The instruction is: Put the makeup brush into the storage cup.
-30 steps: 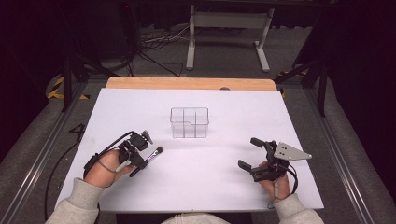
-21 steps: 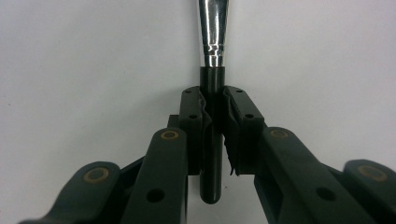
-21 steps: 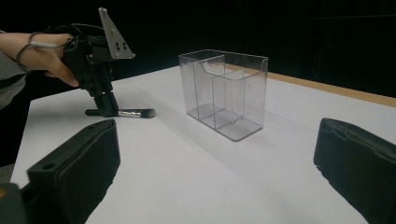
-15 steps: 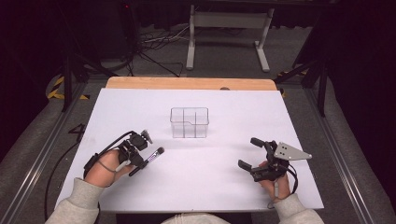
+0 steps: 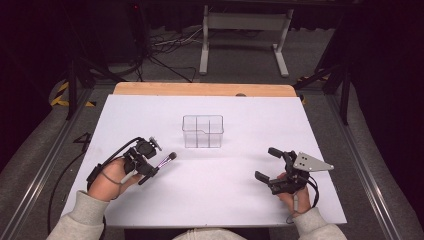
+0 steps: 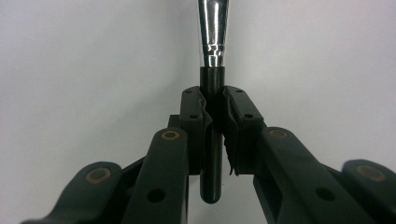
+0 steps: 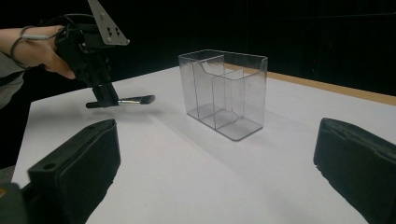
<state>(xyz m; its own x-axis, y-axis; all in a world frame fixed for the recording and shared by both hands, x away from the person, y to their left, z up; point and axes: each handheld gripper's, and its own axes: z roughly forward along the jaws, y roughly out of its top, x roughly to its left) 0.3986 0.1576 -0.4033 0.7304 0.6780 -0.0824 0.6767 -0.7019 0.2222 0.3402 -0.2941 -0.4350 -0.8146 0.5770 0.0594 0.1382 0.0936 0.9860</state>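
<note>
A makeup brush [image 5: 165, 160] with a black handle [image 6: 212, 140] and a silver ferrule [image 6: 214, 32] is clamped in my left gripper [image 5: 149, 169], which is shut on the handle just above the white table at the front left. The bristle end points right, toward the middle. The right gripper view shows that gripper [image 7: 103, 95] and the brush [image 7: 136, 100] hovering level, left of a clear plastic organizer [image 7: 224, 93]. The organizer [image 5: 202, 131] has several compartments and stands upright at the table's centre. My right gripper [image 5: 266, 163] rests at the front right, open with nothing between its pads [image 7: 93, 144].
The white table sheet [image 5: 240, 200] ends in a wooden strip [image 5: 200, 89] at the back. Beyond it, a metal stand [image 5: 245, 22] and cables lie on the dark floor. Rails run along both sides of the table.
</note>
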